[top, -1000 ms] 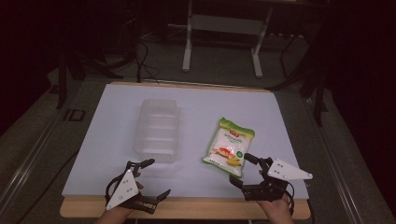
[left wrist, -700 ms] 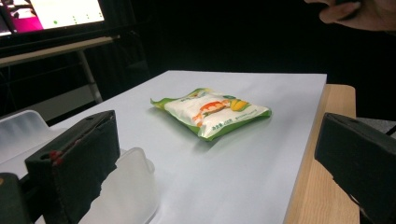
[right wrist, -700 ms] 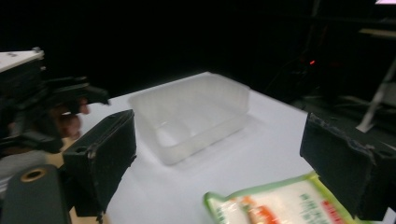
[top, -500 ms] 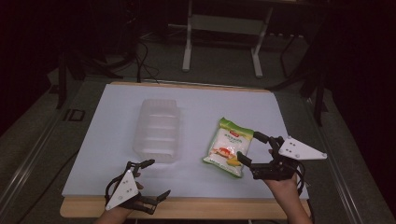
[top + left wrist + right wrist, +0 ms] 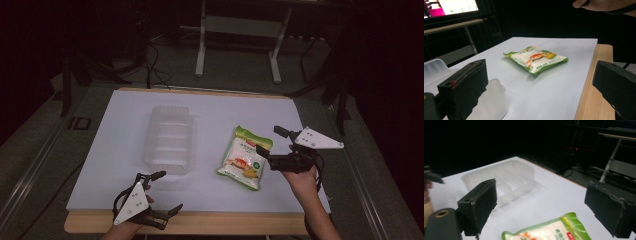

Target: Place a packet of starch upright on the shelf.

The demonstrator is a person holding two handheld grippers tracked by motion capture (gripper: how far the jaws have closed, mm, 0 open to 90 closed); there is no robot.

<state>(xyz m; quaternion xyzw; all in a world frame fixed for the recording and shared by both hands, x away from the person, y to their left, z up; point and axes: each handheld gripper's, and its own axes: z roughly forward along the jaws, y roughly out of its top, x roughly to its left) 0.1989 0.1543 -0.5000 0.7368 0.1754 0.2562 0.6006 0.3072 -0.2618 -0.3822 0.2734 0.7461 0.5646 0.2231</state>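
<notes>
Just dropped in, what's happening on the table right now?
A person holds a gripper in each hand. The right gripper hangs open at the right edge of the snack packet, which lies flat on the white table and isn't gripped yet. The left gripper sits open near the front edge, just short of the clear plastic tray. The tray looks empty.

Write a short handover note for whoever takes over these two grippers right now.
Right gripper: open, empty, poised at the right edge of the snack bag, not yet gripping.
Left gripper: open, empty, at the table's near edge, just short of the clear plastic tray.
Both the bag and the tray lie on the white table, apart from each other.
Done: nothing grasped yet.
Left: probably close on the bag and lift it, perhaps toward the tray.
</notes>
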